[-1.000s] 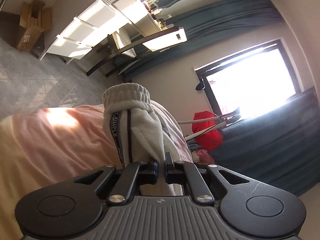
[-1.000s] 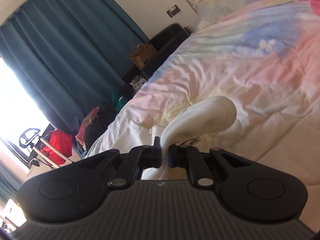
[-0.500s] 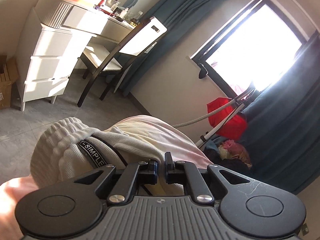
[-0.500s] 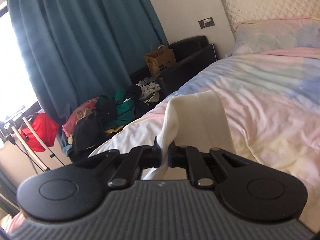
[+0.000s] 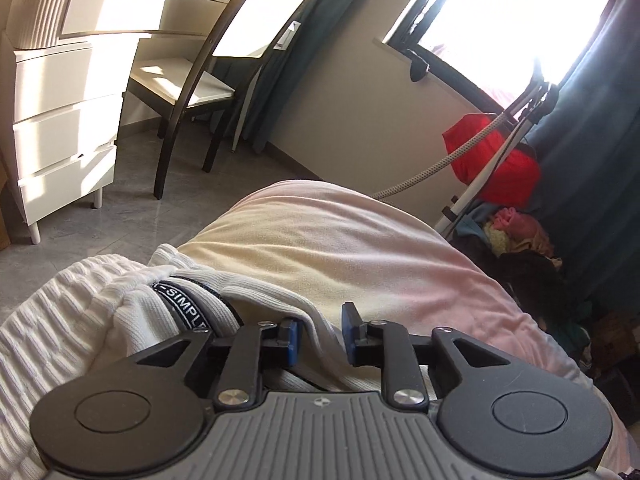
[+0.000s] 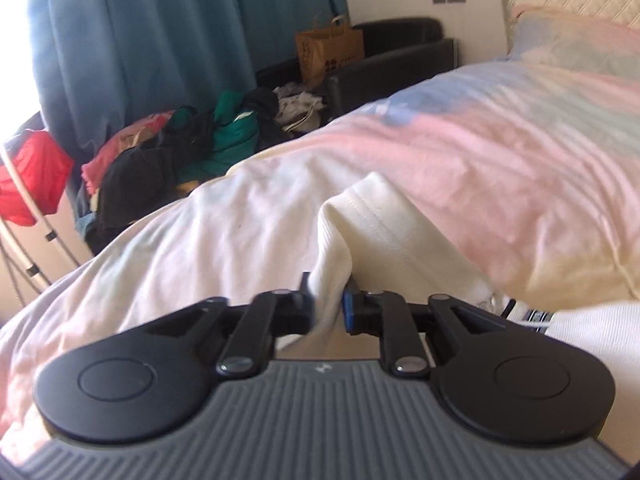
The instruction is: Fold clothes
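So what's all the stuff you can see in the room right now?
White garment: one, with a dark printed band, lying on the bed.
Bed cover: one, pastel pink, yellow and blue.
Chair: one, dark frame, beside the drawers.
Drawers: one white unit, far left.
Curtains: blue, by the window.
Clothes pile: one, mixed colours, under the curtains.
Paper bag: one, brown, on a black seat.
Left gripper: black, open over the garment.
Right gripper: black, pinching white cloth.

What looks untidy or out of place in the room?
A heap of clothes lies by the curtain instead of being folded. On the bed, the white garment is bunched near its waistband.
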Tool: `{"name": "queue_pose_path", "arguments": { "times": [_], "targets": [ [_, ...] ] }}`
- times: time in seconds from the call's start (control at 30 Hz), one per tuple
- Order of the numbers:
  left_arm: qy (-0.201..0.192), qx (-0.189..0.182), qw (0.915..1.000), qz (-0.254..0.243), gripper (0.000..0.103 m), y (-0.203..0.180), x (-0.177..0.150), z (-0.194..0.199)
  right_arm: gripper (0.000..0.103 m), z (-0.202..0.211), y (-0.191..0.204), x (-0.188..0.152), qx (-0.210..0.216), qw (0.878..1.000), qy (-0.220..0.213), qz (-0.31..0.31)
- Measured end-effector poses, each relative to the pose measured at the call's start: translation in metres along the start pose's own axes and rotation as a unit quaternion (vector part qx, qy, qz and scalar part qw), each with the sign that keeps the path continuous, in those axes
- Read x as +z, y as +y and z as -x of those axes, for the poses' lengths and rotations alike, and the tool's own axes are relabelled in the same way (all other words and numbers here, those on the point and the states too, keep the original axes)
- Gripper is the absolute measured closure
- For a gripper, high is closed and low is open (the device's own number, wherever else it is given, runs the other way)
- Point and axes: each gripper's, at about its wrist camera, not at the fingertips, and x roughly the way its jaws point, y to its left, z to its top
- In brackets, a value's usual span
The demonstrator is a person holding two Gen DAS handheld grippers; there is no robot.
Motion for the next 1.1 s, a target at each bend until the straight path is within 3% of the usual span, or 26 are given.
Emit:
{"name": "queue_pose_path", "arguments": {
  "times": [0.03,0.07,0.1,0.13,0.27,0.47,0.53,0.63,0.73,0.87,0.97,1.1],
  "targets": [
    [0.001,-0.011,0.9999,0.000,0.052,0.001,0.000,0.007,0.063,0.007,-0.002,0.001,0.002,1.000,-0.006,-0.003],
    [-0.001,-0.018,0.9998,0.000,0.048,0.001,-0.001,0.016,0.058,0.016,-0.006,0.002,0.005,1.000,-0.014,-0.007],
    [-0.004,-0.020,0.9998,-0.001,0.045,0.001,-0.004,0.028,0.042,0.026,-0.012,0.002,0.013,1.000,-0.018,-0.012],
    [-0.003,-0.021,0.9998,0.002,0.044,0.003,-0.008,0.041,0.035,0.038,-0.018,0.002,0.019,0.999,-0.018,-0.018],
    [0.003,-0.026,0.9996,0.012,0.027,0.008,-0.025,0.095,0.035,0.092,-0.052,0.000,0.043,0.997,-0.025,-0.054],
    [0.022,-0.023,0.9988,0.038,0.024,0.024,-0.049,0.168,0.034,0.143,-0.104,-0.020,0.102,0.985,0.038,-0.134],
    [0.042,-0.015,0.9972,0.060,0.015,0.035,-0.058,0.181,0.033,0.153,-0.120,-0.034,0.113,0.978,0.065,-0.163],
    [0.123,-0.016,0.9848,0.122,0.013,0.057,-0.077,0.179,0.032,0.167,-0.143,-0.053,0.131,0.964,0.105,-0.205],
    [0.154,-0.052,0.9725,0.167,0.013,0.074,-0.097,0.163,0.032,0.164,-0.162,-0.075,0.141,0.946,0.138,-0.258],
    [0.121,-0.057,0.9746,0.180,0.013,0.083,-0.105,0.134,0.033,0.142,-0.169,-0.093,0.164,0.931,0.147,-0.290],
    [0.057,-0.047,0.9763,0.203,0.014,0.090,-0.105,0.119,0.033,0.111,-0.163,-0.098,0.165,0.930,0.154,-0.290],
    [-0.013,-0.017,0.9734,0.228,0.035,0.095,-0.099,0.102,0.032,0.079,-0.151,-0.096,0.156,0.939,0.120,-0.283]
  ]
}}
